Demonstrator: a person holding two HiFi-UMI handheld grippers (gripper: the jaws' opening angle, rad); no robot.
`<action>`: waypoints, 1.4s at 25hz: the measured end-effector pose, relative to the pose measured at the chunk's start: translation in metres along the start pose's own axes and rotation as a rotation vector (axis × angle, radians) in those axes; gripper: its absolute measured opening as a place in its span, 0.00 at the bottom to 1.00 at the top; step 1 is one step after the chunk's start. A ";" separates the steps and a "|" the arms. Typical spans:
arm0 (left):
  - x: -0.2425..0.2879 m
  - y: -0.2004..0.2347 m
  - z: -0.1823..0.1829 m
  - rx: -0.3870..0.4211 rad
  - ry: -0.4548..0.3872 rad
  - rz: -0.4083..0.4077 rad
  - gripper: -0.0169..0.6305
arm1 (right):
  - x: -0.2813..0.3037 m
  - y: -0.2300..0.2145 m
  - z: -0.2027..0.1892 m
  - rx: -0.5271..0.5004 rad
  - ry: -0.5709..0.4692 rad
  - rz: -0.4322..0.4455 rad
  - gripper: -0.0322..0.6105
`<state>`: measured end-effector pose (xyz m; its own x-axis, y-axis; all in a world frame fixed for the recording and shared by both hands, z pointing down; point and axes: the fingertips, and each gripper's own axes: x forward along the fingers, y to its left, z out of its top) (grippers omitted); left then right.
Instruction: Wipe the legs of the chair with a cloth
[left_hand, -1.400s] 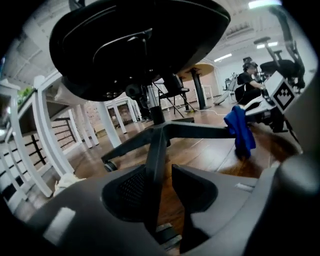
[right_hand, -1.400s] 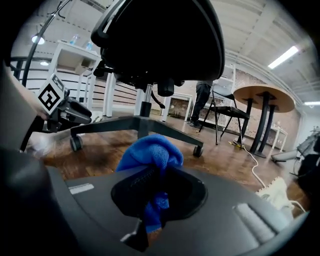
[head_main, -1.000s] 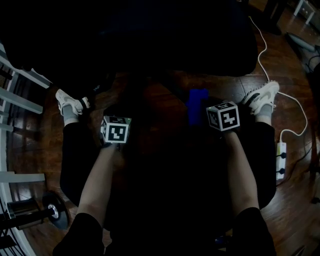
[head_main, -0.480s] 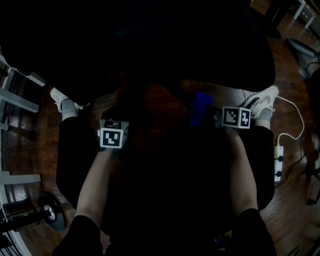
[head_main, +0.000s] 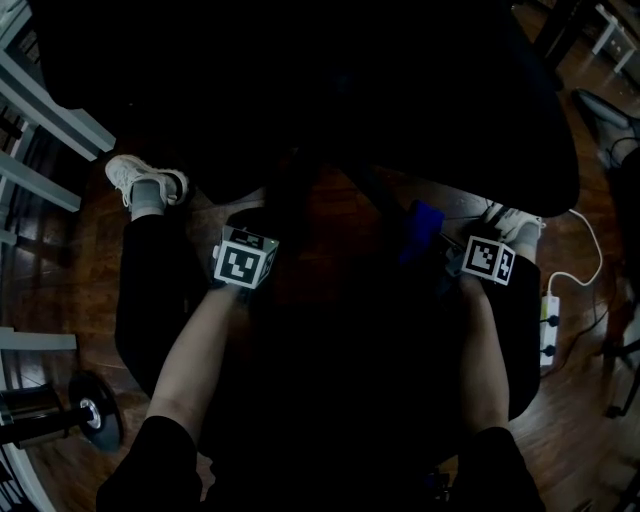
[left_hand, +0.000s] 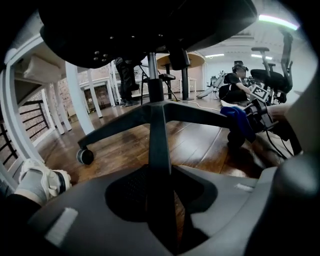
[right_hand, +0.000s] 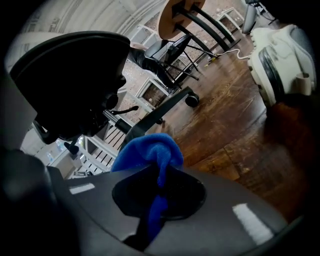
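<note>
- Left gripper view alone shows left gripper (left_hand: 161, 175), jaws just closing, clasping a chair leg (left_hand: 159, 135) at centre.
- Right gripper (right_hand: 159, 175) pinches blue cloth (head_main: 425, 222), right of centre in the dark head view.

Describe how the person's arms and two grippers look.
The left gripper and the right gripper have grey moulded bodies with small white strips, and each carries a cube of black-and-white square markers. The forearms are bare below short black sleeves. The left gripper's jaws have just been closing, with a chair leg between them.
</note>
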<state>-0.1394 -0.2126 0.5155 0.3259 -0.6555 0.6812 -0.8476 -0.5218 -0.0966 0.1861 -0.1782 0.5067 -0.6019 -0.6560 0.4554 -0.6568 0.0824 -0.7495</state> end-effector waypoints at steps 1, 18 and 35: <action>0.003 -0.001 0.002 0.001 -0.003 -0.002 0.24 | -0.002 -0.001 0.000 -0.009 -0.018 -0.002 0.09; -0.018 -0.010 0.056 0.234 -0.187 0.110 0.31 | 0.027 0.065 -0.084 -0.137 0.121 0.111 0.09; -0.080 -0.076 -0.031 -0.109 -0.160 -0.168 0.31 | 0.128 0.123 -0.005 -0.520 -0.170 -0.124 0.11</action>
<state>-0.1140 -0.1043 0.4907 0.5206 -0.6475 0.5565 -0.8133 -0.5744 0.0925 0.0256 -0.2483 0.4750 -0.4521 -0.7926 0.4090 -0.8816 0.3276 -0.3397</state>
